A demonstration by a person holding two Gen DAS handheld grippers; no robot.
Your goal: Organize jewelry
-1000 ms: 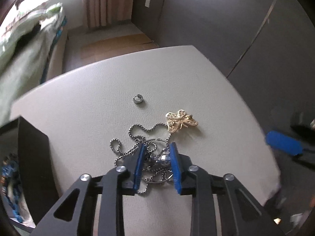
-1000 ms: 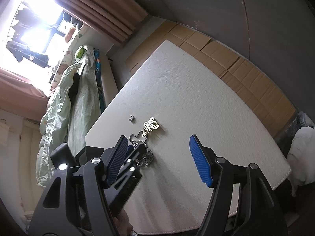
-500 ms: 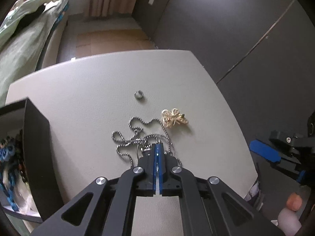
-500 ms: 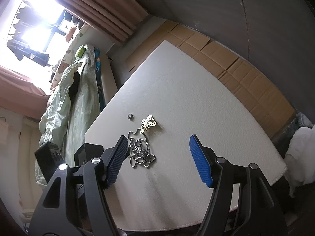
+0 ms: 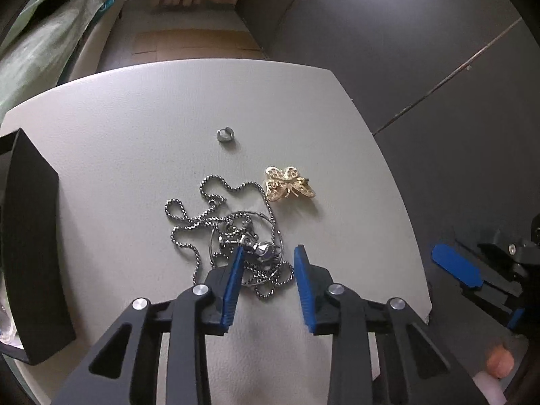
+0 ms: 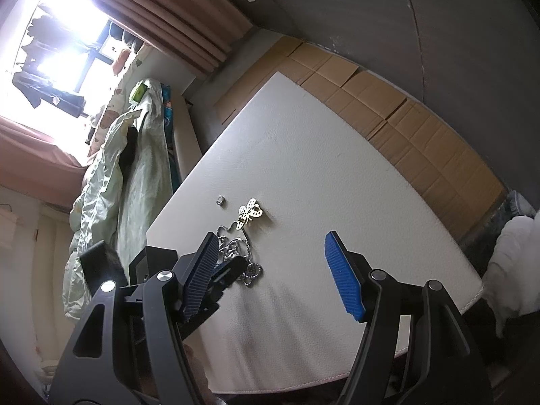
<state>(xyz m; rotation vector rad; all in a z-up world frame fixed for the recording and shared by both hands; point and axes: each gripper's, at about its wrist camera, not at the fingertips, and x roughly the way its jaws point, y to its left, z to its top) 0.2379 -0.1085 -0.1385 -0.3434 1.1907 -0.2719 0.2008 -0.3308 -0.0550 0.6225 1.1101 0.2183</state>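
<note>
A black box (image 5: 30,246) stood at the tabletop's (image 5: 135,118) left edge. The left gripper (image 5: 266,256), jaws released, straddled the tangled chain (image 5: 216,216); closing might snag one loop and drag the brooch (image 5: 288,182). The right gripper (image 6: 270,256) hovered, jaws spread, empty.
</note>
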